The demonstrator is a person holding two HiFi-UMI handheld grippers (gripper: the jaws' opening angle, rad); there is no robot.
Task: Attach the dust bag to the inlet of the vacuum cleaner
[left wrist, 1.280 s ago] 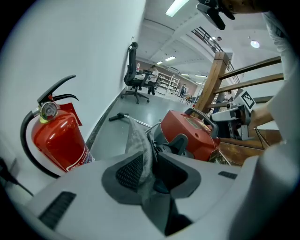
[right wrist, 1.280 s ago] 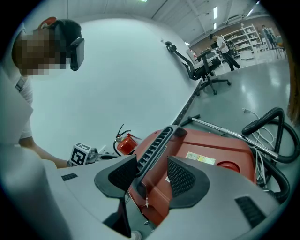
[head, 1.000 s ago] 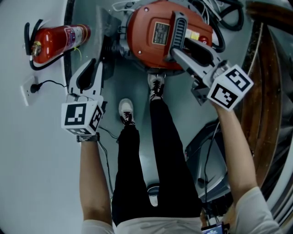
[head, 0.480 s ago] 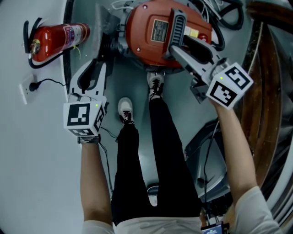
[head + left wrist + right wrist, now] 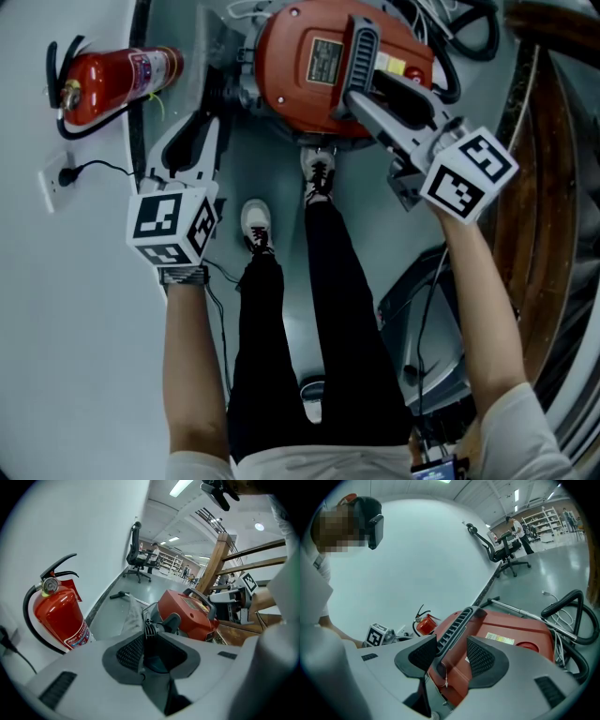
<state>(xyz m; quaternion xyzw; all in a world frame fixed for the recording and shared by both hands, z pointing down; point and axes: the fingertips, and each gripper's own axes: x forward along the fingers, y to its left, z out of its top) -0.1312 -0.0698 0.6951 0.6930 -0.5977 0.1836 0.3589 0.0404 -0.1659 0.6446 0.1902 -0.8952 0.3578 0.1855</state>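
Note:
The red vacuum cleaner [image 5: 309,66] stands on the floor ahead of my feet. Its grey cloth dust bag [image 5: 131,616] hangs off its left side, ending in a black ribbed collar [image 5: 149,631] beside the vacuum's black inlet elbow [image 5: 171,620]. My left gripper [image 5: 149,641] points at that spot, its jaws nearly together with the collar pinched at their tips. In the head view the left gripper [image 5: 208,127] meets the bag [image 5: 211,52] from below. My right gripper [image 5: 450,651] is open, its jaws astride the black carry handle [image 5: 452,625], with a gap on the right pad's side.
A red fire extinguisher [image 5: 112,84] stands against the white wall at the left, above a wall socket [image 5: 56,178] with a cable. A black hose [image 5: 567,616] and a metal wand [image 5: 520,609] lie behind the vacuum. A wooden railing [image 5: 534,187] runs along the right.
My left gripper has moved forward a little toward the vacuum's left side. The right gripper has stayed over the handle.

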